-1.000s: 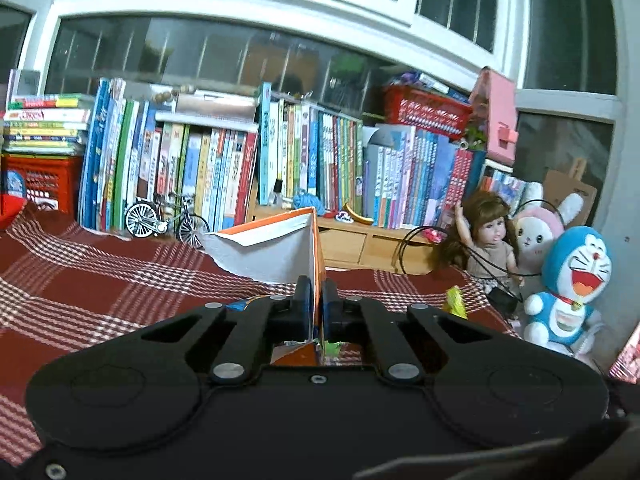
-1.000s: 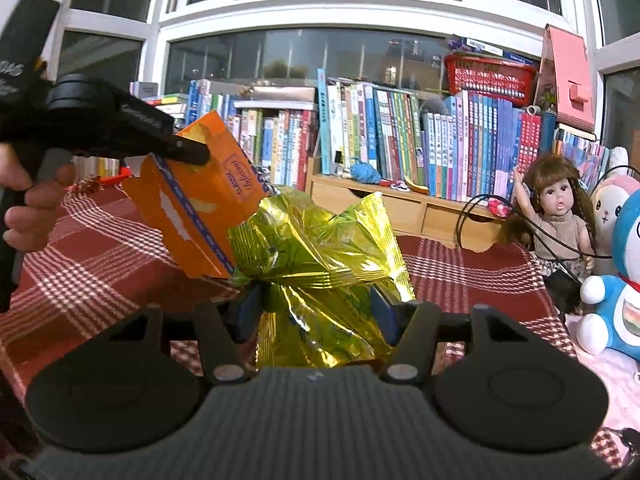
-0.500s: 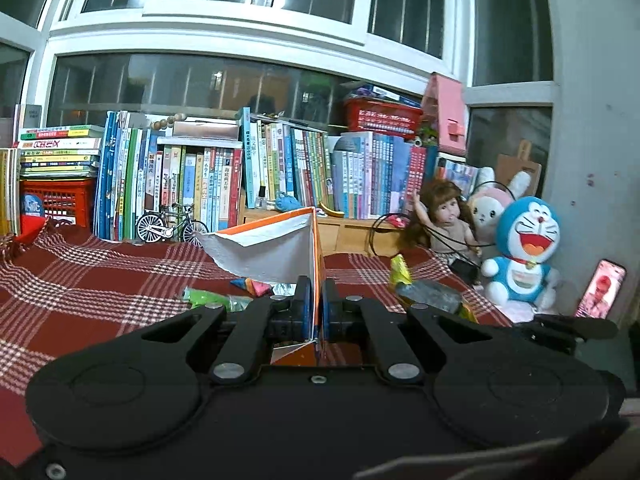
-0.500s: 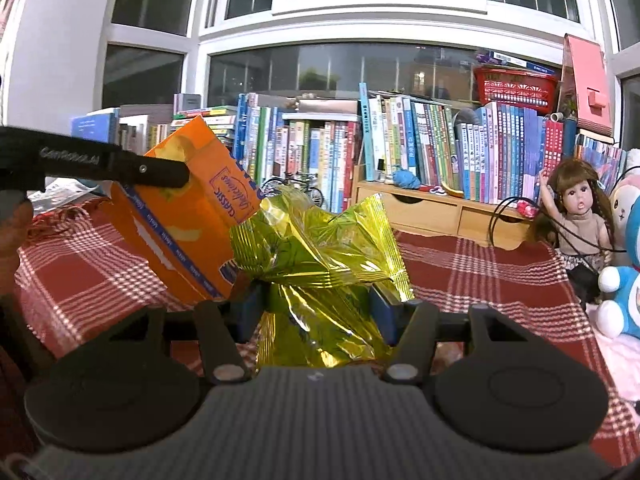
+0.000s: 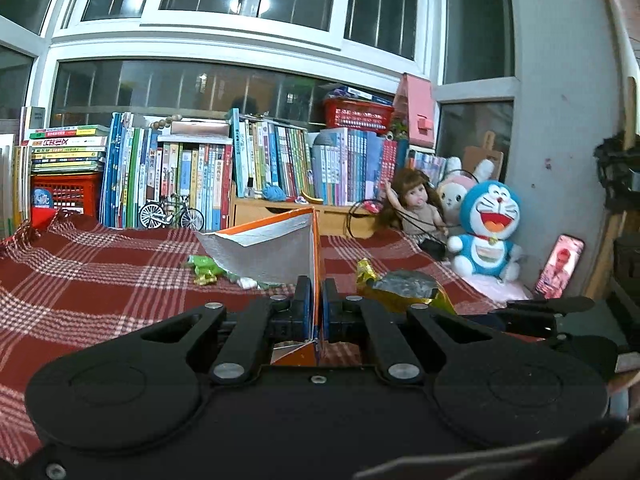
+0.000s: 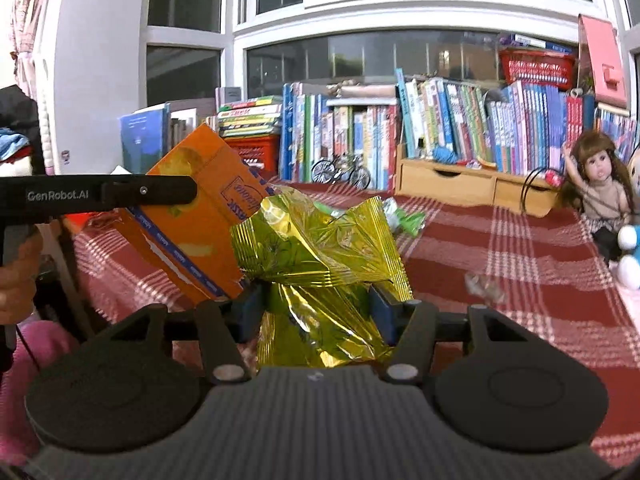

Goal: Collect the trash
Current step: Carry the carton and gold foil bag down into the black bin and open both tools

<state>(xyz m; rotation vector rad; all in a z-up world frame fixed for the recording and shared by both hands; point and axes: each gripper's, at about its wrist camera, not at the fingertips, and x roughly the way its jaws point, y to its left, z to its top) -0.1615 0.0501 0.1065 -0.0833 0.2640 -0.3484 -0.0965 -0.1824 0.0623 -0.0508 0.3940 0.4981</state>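
My left gripper (image 5: 316,308) is shut on a flattened orange carton (image 5: 280,252) with a silver inside; the carton stands up between the pads. From the right wrist the same orange carton (image 6: 200,216) hangs at the left, pinched by the left gripper (image 6: 188,196). A crumpled yellow foil bag (image 6: 320,264) fills my right gripper (image 6: 316,308), whose blue pads press it from both sides. The left wrist view shows that yellow foil bag (image 5: 400,288) low on the right. Green wrappers (image 5: 208,268) lie on the red checked cloth (image 5: 100,280), and green wrappers (image 6: 400,216) show behind the bag.
Rows of books (image 5: 192,176) and a toy bicycle (image 5: 172,212) line the back. A doll (image 5: 412,208), a blue cat toy (image 5: 486,232) and a phone (image 5: 560,264) stand at the right. A small clear wrapper (image 6: 482,284) lies on the cloth. A hand (image 6: 16,276) grips the left tool.
Both grippers have swung back and to the left with their loads still held. The green wrappers, the toys, the phone and the yellow bag have come into the left view.
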